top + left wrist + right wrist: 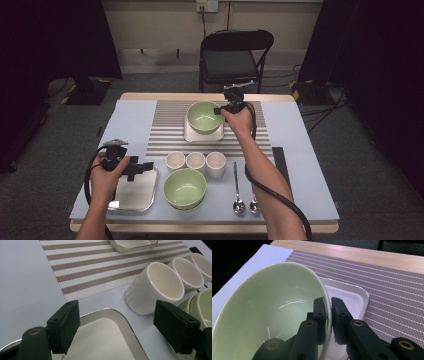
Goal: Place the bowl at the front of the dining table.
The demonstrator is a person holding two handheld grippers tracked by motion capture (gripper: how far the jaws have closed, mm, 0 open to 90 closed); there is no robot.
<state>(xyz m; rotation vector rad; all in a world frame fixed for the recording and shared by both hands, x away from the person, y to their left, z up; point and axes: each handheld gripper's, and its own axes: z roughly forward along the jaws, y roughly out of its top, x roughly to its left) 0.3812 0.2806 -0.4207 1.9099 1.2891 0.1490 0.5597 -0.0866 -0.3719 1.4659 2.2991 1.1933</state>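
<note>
The right gripper (218, 110) sits in the upper centre of the high view, its forearm stretched long from the bottom right, and its jaws stand nearly together, pinched on a thin rim. The left gripper (143, 167) hangs at the lower left, jaws wide apart and level, forearm short.

Square dish (132, 245) cropped at top
</note>
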